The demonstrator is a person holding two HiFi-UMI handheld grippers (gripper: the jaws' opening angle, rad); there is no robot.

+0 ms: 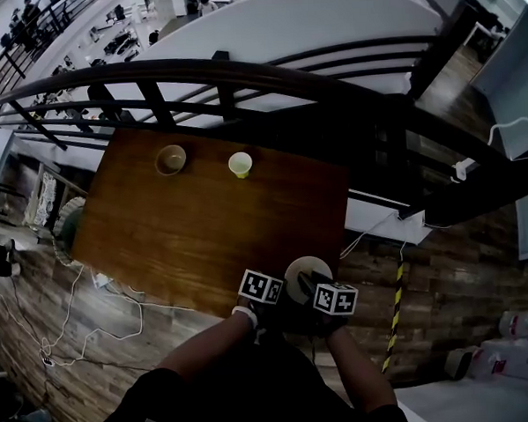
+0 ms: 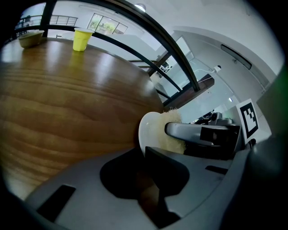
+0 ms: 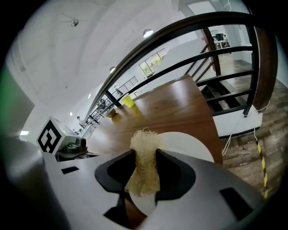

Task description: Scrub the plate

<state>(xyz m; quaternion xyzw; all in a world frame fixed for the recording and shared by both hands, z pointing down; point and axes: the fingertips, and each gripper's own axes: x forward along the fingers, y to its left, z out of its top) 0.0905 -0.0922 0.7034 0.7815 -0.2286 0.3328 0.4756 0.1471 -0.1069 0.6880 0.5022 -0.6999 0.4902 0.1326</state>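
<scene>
A white plate (image 1: 301, 269) is held at the near right corner of the wooden table (image 1: 203, 226). In the left gripper view the plate (image 2: 147, 129) stands on edge, and my left gripper (image 2: 145, 155) is shut on its rim. My right gripper (image 3: 144, 155) is shut on a pale yellow fibrous scrub pad (image 3: 145, 164), which lies against the plate's face (image 3: 189, 143). From the left gripper view, the pad (image 2: 173, 134) presses on the plate under one of the right gripper's fingers (image 2: 189, 131). Both grippers (image 1: 282, 295) (image 1: 317, 289) meet at the plate.
A brown bowl (image 1: 170, 159) and a yellow cup (image 1: 239, 165) stand at the table's far side. A dark railing (image 1: 239, 79) runs behind the table. Cables (image 1: 75, 304) trail on the wooden floor to the left, and a black-and-yellow striped post (image 1: 397, 309) stands at the right.
</scene>
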